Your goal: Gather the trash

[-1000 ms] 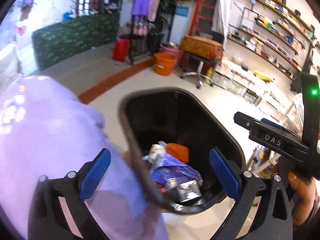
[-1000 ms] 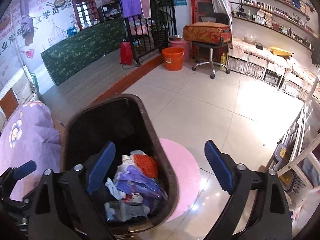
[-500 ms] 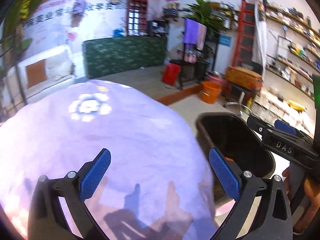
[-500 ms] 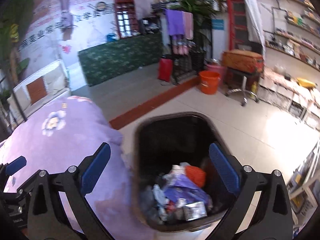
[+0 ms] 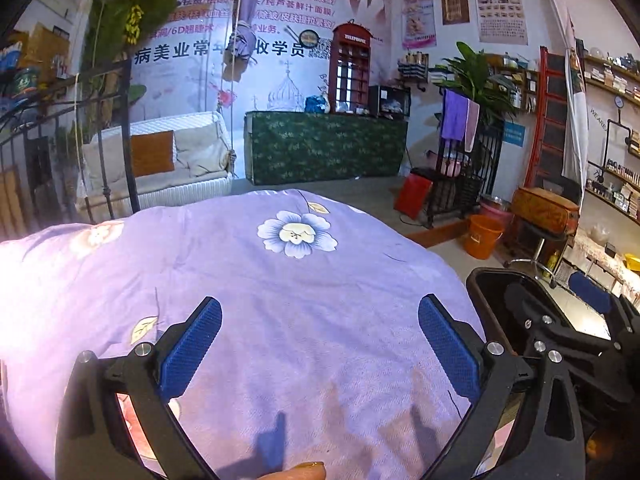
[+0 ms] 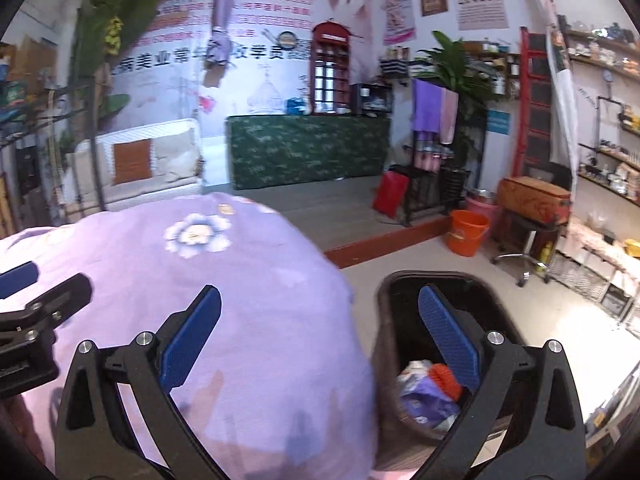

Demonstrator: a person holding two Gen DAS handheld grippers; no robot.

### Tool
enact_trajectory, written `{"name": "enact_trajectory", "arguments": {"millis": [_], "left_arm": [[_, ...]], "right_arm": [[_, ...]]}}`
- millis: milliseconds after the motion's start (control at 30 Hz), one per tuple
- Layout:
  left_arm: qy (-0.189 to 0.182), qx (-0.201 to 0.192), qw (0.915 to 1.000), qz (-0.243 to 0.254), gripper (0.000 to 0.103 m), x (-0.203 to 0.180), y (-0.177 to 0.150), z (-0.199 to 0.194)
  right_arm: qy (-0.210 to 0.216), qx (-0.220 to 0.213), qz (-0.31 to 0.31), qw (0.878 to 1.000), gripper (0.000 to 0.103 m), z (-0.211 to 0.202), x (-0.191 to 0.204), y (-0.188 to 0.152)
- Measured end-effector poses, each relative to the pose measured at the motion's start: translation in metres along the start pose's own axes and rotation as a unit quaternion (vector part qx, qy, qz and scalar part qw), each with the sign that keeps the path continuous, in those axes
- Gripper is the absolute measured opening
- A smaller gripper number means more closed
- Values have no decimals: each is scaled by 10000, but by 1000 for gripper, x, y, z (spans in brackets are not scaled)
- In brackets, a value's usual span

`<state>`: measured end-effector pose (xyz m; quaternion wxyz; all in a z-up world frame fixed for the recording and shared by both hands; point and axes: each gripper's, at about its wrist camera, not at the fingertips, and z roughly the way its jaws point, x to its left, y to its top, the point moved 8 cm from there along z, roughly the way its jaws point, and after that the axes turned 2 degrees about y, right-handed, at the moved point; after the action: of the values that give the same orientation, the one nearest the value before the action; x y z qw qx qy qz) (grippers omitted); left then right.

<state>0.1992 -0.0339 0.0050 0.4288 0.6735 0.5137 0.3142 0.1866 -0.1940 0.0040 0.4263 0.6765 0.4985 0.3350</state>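
Left wrist view: left gripper [image 5: 320, 344] hung over the purple floral cloth [image 5: 248, 280], jaws wide apart and empty.
Right gripper [image 6: 320, 344] likewise spread; black bin [image 6: 404, 360] of trash [image 6: 424, 396] sat lower right.

The right gripper [image 6: 320, 336] hangs with its blue pads spread wide and nothing between them. Its left pad lies over a lilac flowered cover [image 6: 240, 300]; its right pad lies over a black trash bin [image 6: 384, 344] standing just beside the cover. The bin holds wrappers [image 6: 424, 400] and an orange item [image 6: 444, 378]. The left gripper [image 6: 24, 320] shows at the left edge.
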Motion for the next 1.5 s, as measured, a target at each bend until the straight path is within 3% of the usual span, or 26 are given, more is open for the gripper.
{"name": "enact_trajectory", "arguments": {"millis": [200, 667, 1500], "left_arm": [[264, -168, 9995, -1, 97, 14, 0, -14], [220, -343, 9991, -98, 97, 18, 0, -23], [168, -258, 9994, -153, 97, 20, -6, -21]], "right_arm": [[94, -156, -74, 9998, 97, -18, 16, -4], [87, -237, 14, 9997, 97, -34, 13, -8], [49, -125, 106, 9999, 97, -26, 10, -7]]}}
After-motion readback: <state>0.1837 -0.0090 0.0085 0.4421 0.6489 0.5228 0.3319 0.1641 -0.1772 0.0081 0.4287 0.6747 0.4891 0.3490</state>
